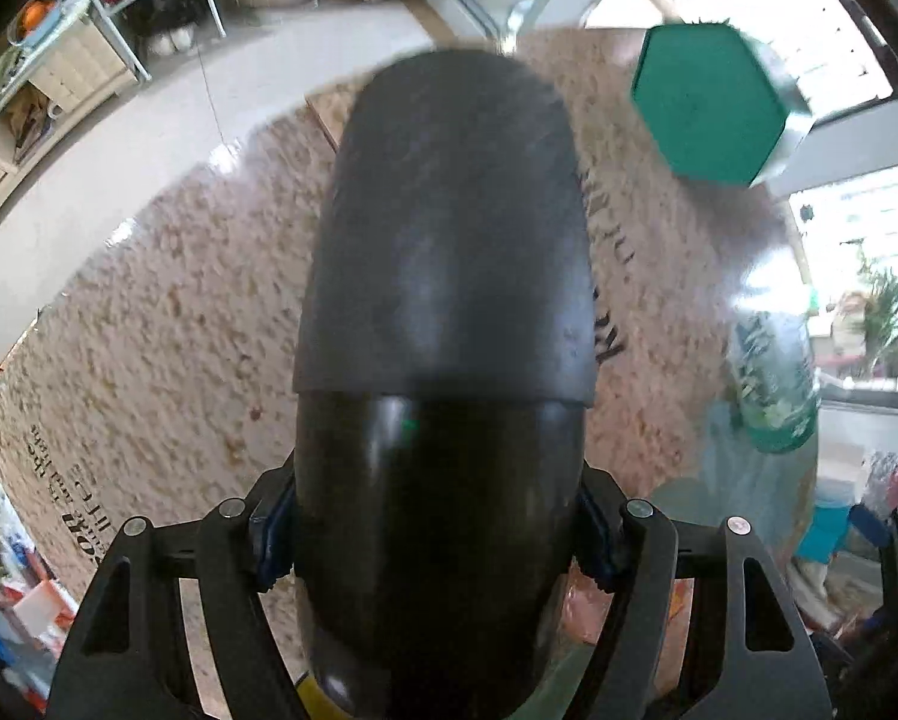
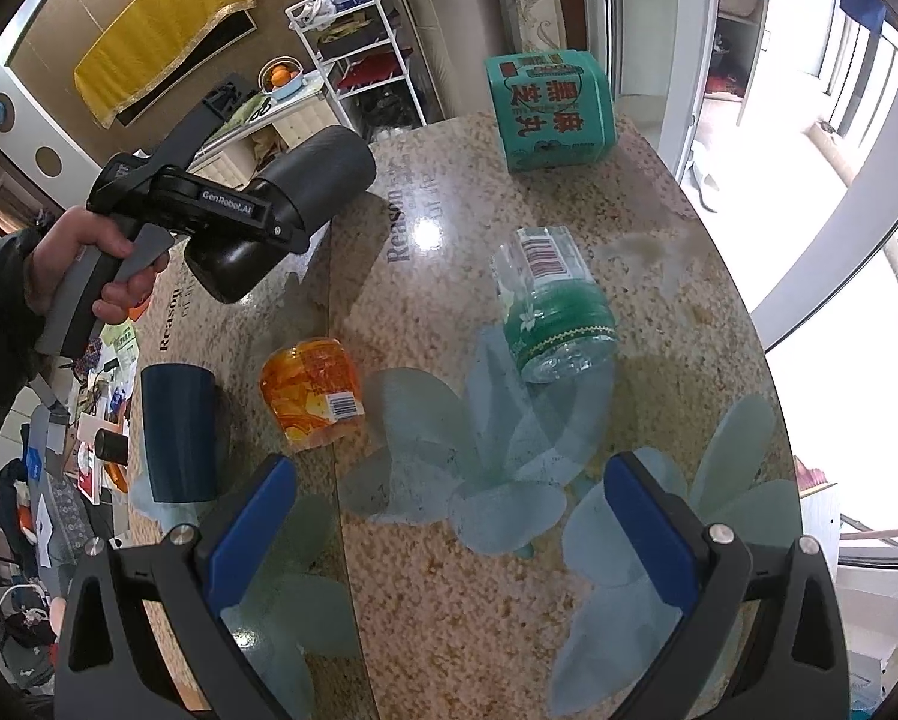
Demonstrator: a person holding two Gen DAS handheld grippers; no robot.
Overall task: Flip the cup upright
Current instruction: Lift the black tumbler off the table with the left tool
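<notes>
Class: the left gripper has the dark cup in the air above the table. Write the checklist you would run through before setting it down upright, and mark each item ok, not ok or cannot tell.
1. Left gripper gripping the dark cup: ok, blue pads press both sides.
2. Cup clear of the table: ok, held in the air.
3. Cup upright: not ok, it lies about level.
4. Which end is the cup's mouth: cannot tell.
5. Landing room: ok, bare tabletop shows below the cup, beside the orange jar and blue cup.
6. Right gripper out of the way: ok, open and holding nothing.
</notes>
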